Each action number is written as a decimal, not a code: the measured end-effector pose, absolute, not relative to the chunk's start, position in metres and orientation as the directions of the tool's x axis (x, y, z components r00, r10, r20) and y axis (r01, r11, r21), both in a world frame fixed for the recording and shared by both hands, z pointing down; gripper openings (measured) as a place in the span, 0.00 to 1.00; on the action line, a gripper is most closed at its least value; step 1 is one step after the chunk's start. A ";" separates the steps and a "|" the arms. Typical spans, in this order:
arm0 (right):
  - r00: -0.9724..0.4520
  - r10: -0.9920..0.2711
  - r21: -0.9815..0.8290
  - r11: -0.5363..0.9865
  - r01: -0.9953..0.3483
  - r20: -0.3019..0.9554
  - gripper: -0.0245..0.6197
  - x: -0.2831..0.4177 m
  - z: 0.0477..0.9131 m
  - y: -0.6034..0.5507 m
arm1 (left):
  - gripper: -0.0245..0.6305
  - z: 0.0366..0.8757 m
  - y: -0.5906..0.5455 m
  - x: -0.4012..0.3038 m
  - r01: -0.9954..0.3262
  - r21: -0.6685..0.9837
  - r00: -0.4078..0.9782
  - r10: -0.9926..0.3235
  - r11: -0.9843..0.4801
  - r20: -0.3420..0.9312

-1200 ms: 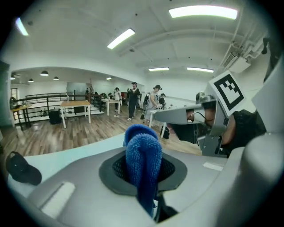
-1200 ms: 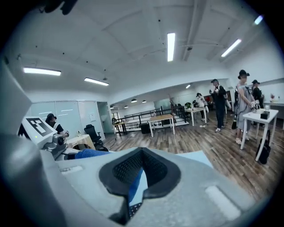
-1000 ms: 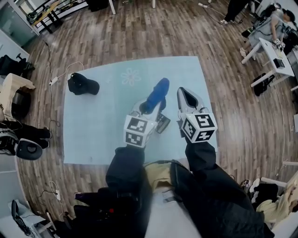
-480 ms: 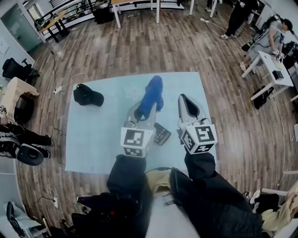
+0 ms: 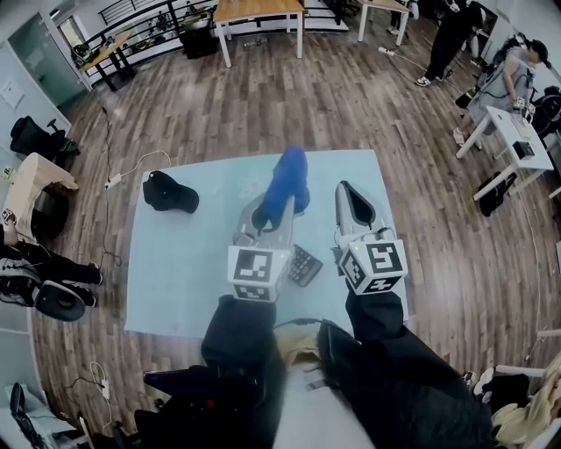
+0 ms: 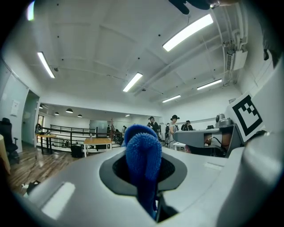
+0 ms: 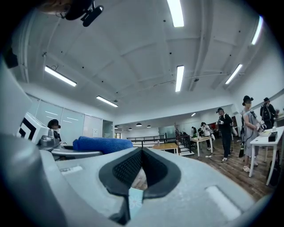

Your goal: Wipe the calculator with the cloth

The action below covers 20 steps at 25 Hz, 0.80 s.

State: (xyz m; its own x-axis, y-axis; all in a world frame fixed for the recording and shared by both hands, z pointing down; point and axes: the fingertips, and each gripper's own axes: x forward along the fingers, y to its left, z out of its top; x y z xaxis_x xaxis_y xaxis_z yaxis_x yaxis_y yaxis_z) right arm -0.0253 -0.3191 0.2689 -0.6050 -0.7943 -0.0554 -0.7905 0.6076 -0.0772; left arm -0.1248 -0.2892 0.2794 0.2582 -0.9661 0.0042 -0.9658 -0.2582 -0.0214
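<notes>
My left gripper (image 5: 266, 209) is shut on a blue cloth (image 5: 287, 181), which sticks out forward past its jaws. In the left gripper view the blue cloth (image 6: 143, 165) is pinched upright in the left gripper (image 6: 148, 179). A dark calculator (image 5: 303, 265) lies on the pale blue mat (image 5: 175, 263), below and between the two grippers. My right gripper (image 5: 351, 196) is beside the left one, shut on nothing. In the right gripper view the right gripper (image 7: 141, 155) has its pads together, and the blue cloth (image 7: 102, 144) shows at left. Both gripper views look level into the room.
A black cap (image 5: 171, 193) lies on the mat's far left part. Wooden floor surrounds the mat. Wooden tables (image 5: 259, 10) stand at the back, a white desk (image 5: 517, 118) and people (image 5: 451, 31) at the far right. Bags and a chair (image 5: 39, 197) sit at left.
The view has tilted, so the mat and calculator sit lower in the picture. The calculator now shows more fully between the grippers. The left gripper still holds the cloth; the right stays shut.
</notes>
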 end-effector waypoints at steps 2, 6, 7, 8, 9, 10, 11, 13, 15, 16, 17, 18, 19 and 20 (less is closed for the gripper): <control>-0.605 -0.794 -0.082 0.608 -0.789 -0.063 0.04 -0.025 0.268 -0.320 | 0.12 0.276 -0.289 -0.124 -0.967 -0.030 0.254 -0.967 -0.254 0.000; -0.612 -0.788 -0.091 0.616 -0.782 -0.073 0.04 -0.029 0.267 -0.324 | 0.12 0.273 -0.290 -0.125 -0.968 -0.041 0.250 -0.968 -0.249 -0.008; -0.615 -0.786 -0.091 0.619 -0.780 -0.072 0.04 -0.031 0.267 -0.324 | 0.12 0.273 -0.289 -0.126 -0.968 -0.043 0.248 -0.969 -0.247 -0.007; -0.617 -0.784 -0.090 0.621 -0.779 -0.070 0.04 -0.032 0.267 -0.324 | 0.12 0.274 -0.289 -0.126 -0.968 -0.046 0.245 -0.969 -0.245 -0.004; -0.619 -0.783 -0.088 0.622 -0.778 -0.068 0.04 -0.033 0.268 -0.324 | 0.12 0.274 -0.288 -0.127 -0.969 -0.049 0.243 -0.970 -0.242 0.000; -0.621 -0.781 -0.087 0.624 -0.776 -0.065 0.04 -0.034 0.268 -0.323 | 0.12 0.275 -0.288 -0.127 -0.969 -0.052 0.240 -0.971 -0.240 0.003; -0.623 -0.780 -0.086 0.626 -0.775 -0.063 0.04 -0.034 0.269 -0.323 | 0.12 0.276 -0.287 -0.127 -0.970 -0.053 0.238 -0.971 -0.237 0.006; -0.628 -0.776 -0.085 0.630 -0.772 -0.058 0.04 -0.036 0.270 -0.324 | 0.12 0.277 -0.287 -0.129 -0.971 -0.050 0.234 -0.972 -0.234 0.011; -0.631 -0.774 -0.086 0.633 -0.769 -0.052 0.04 -0.038 0.272 -0.324 | 0.12 0.279 -0.288 -0.132 -0.972 -0.045 0.232 -0.973 -0.232 0.016; -0.633 -0.772 -0.086 0.635 -0.768 -0.049 0.04 -0.039 0.273 -0.325 | 0.12 0.280 -0.289 -0.133 -0.972 -0.044 0.232 -0.973 -0.232 0.019; -0.636 -0.771 -0.084 0.637 -0.766 -0.045 0.04 -0.041 0.275 -0.325 | 0.12 0.282 -0.289 -0.135 -0.972 -0.042 0.231 -0.973 -0.232 0.021; -0.640 -0.768 -0.081 0.640 -0.764 -0.040 0.04 -0.043 0.275 -0.326 | 0.12 0.283 -0.290 -0.136 -0.972 -0.041 0.231 -0.973 -0.232 0.023; -0.644 -0.764 -0.076 0.645 -0.761 -0.034 0.04 -0.045 0.276 -0.326 | 0.12 0.283 -0.291 -0.138 -0.972 -0.040 0.231 -0.973 -0.232 0.026; -0.648 -0.761 -0.070 0.649 -0.758 -0.029 0.04 -0.047 0.277 -0.326 | 0.12 0.284 -0.292 -0.139 -0.972 -0.039 0.231 -0.973 -0.232 0.028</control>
